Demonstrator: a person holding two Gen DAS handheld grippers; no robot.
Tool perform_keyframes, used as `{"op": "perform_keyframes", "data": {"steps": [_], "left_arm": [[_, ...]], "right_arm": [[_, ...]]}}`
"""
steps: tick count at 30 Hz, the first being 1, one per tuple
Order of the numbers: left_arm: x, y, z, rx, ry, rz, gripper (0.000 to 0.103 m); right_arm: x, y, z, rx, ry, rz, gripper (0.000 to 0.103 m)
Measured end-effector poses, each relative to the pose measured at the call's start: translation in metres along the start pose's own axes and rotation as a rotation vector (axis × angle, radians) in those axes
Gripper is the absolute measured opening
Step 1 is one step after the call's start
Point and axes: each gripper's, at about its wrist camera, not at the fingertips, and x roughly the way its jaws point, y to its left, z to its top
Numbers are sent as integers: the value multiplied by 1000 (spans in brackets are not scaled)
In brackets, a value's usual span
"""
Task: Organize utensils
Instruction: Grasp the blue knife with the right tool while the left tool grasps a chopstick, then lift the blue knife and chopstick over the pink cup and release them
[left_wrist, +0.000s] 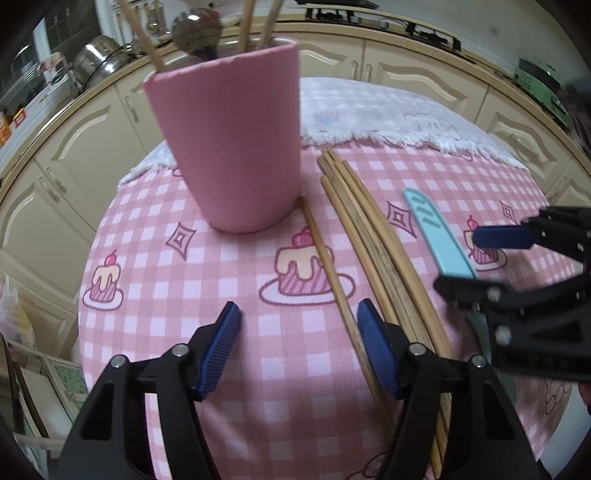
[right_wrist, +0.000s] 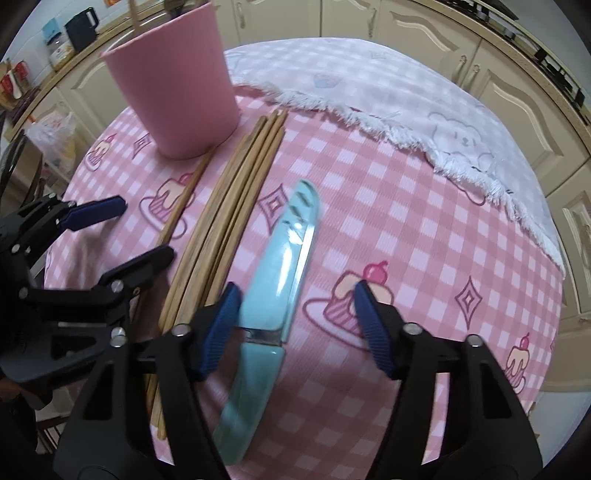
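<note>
Only the left wrist view shows bamboo sticks and a metal spoon in the smooth pink cup. The left tool gapes around a single chopstick; the right tool straddles the sheathed turquoise knife, untouched, on the checked worktop beside bundled chopsticks.

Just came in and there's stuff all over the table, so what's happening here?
A person is tidying utensils with a handheld gripper in each hand. The left gripper straddles a single chopstick lying apart from the chopstick bundle; its pads don't touch it. The right gripper is over the light blue knife, jaws open around it, one pad right beside it. The pink cup already holds some chopsticks and a spoon. Nothing is lifted off the checked tablecloth yet.
</note>
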Motion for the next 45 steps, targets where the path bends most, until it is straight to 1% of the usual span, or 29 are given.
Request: {"op": "perform_keyframes", "data": {"steps": [2,5,6,10,12,13,15,16,18,19,21,23,24,25,26,28,31,33,36,39,41,45], "left_arm": [[1,-1,4,15,19,-12,62],[4,-2,10,32,49,-29,61],[5,-3,11,43,57,-35,60],[7,-6,14,66,71,-54,54],[7,-8,14,77,72,-59,51],[7,-8,14,81,70,-64,47],[8,-11,16,87,67,-75,41],[8,-11,16,86,67,-81,40],[9,-9,17,75,66,-93,40],[9,-8,17,71,66,-96,40],[9,-7,16,72,66,-93,39],[8,-11,16,94,57,-97,26],[8,-13,16,99,56,-109,14],[7,-14,15,100,58,-120,10],[6,-16,15,101,57,-126,8],[5,-16,12,96,47,-136,7],[1,-12,7,68,29,-169,6],[-3,-9,4,46,14,-177,5],[-13,-1,0,6,-25,-194,5],[-25,4,-1,-15,-69,-200,5],[-33,5,-1,-23,-104,-200,5],[-56,8,1,-40,-204,-207,5]], "right_arm": [[0,-2,6,33,12,-1,42],[3,6,8,10,17,-50,42],[3,7,8,11,20,-55,42],[1,5,4,40,21,-28,42],[2,11,5,9,5,-28,41],[2,18,5,-32,-13,-14,33],[2,31,1,-87,-37,-30,30],[2,31,1,-95,-34,-20,30],[0,22,2,-54,-22,20,30],[0,21,2,-44,-17,14,30],[0,26,1,-66,-13,-16,31],[0,33,-1,-95,-18,-48,30],[0,34,-1,-98,-22,-47,29],[-2,31,-2,-87,-27,-30,28],[-4,28,-4,-75,-34,-7,28],[-11,22,-10,-45,-69,46,27],[-19,12,-17,-26,-112,98,27],[-24,5,-21,-6,-144,122,27],[-36,-10,-27,33,-211,172,27],[-50,-22,-32,68,-278,207,27],[-56,-26,-29,80,-317,223,27],[-68,-29,-29,94,-386,247,27]]}}
